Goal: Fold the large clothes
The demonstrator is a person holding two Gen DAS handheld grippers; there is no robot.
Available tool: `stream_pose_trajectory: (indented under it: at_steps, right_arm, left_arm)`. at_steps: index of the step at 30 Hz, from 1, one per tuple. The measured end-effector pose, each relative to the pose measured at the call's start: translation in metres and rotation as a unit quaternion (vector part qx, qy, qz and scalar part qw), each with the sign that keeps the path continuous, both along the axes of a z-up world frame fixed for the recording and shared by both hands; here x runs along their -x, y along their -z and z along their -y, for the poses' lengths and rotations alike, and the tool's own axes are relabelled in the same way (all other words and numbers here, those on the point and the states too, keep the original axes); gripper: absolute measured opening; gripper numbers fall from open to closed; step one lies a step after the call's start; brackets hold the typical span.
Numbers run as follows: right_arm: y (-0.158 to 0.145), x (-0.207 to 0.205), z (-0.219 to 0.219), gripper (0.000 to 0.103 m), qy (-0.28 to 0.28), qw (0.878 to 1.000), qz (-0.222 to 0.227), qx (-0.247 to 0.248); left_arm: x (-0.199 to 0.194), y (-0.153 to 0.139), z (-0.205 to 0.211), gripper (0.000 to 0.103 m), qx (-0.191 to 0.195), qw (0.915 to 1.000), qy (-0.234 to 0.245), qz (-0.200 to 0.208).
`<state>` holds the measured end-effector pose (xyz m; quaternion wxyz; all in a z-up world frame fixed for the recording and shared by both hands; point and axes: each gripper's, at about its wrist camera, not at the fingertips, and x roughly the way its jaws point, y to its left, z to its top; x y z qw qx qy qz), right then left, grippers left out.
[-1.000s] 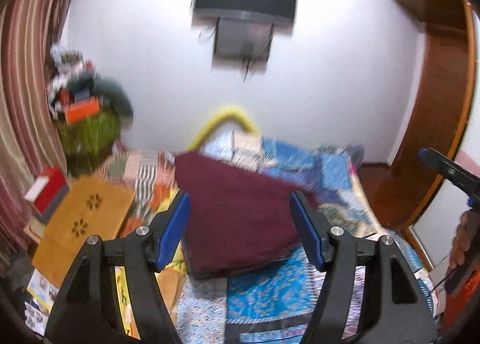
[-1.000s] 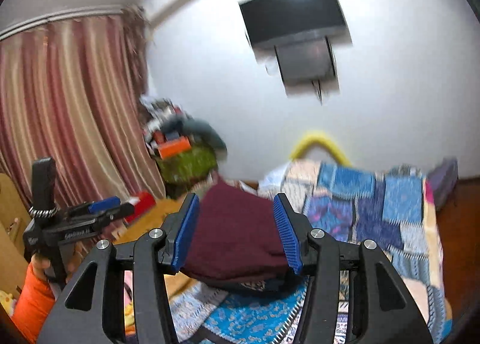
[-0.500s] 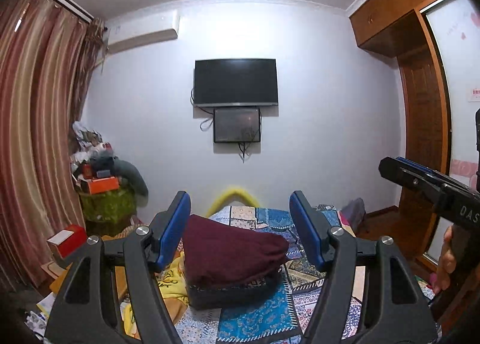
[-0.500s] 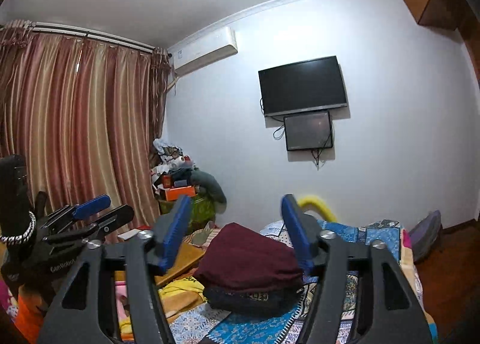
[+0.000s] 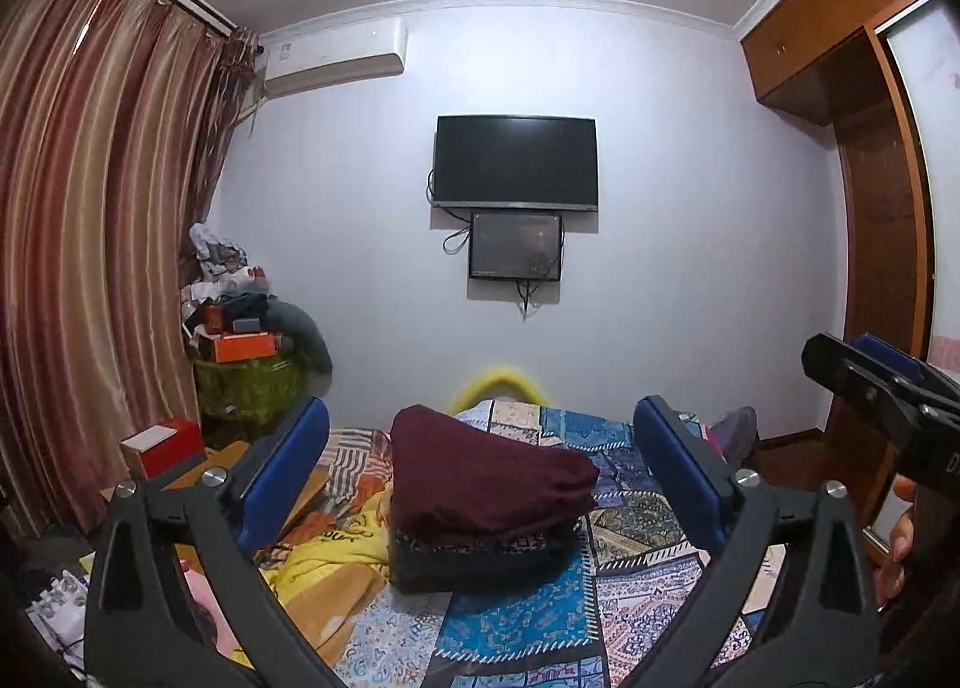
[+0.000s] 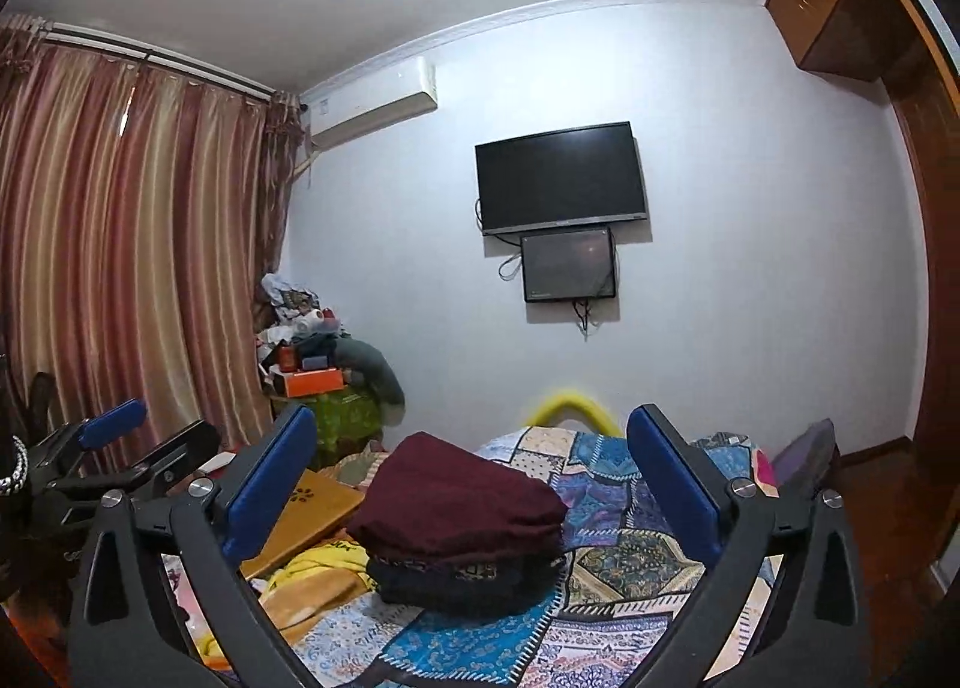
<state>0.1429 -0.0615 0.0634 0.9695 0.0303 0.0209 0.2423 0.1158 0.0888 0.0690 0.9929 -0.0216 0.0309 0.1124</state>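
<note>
A folded maroon garment (image 5: 486,484) lies on top of a folded dark garment (image 5: 480,559) as a small stack on the patchwork bedspread (image 5: 630,562). The stack also shows in the right wrist view (image 6: 462,508). My left gripper (image 5: 480,484) is open and empty, held above the bed, level and facing the stack. My right gripper (image 6: 471,484) is open and empty too, well back from the stack. The right gripper shows at the right edge of the left wrist view (image 5: 882,394); the left gripper shows at the left edge of the right wrist view (image 6: 114,460).
Yellow cloth (image 5: 336,550) and an orange blanket (image 6: 306,598) lie left of the stack. A tan board (image 6: 306,514), a red box (image 5: 162,445) and a cluttered green stand (image 5: 246,364) are at the left by striped curtains. A TV (image 5: 516,162) hangs on the wall; a wooden wardrobe (image 5: 882,268) stands right.
Both grippers have tilted up and drawn back from the stack, so the wall and ceiling now show. The jaws of both have opened wider. The stack has not moved.
</note>
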Motion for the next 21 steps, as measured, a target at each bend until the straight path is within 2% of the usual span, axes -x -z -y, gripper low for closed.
stream_pose_trajectory:
  at_steps: [7, 21]
  right_arm:
    - [0.012, 0.003, 0.005, 0.103, -0.001, 1.000, -0.008, 0.006]
    - [0.016, 0.004, 0.002, 0.103, -0.003, 1.000, -0.017, 0.019]
  left_arm:
    - [0.001, 0.009, 0.000, 0.102, 0.008, 0.9999, -0.003, -0.010]
    - [-0.007, 0.015, -0.003, 0.103, 0.017, 0.9996, -0.004, -0.020]
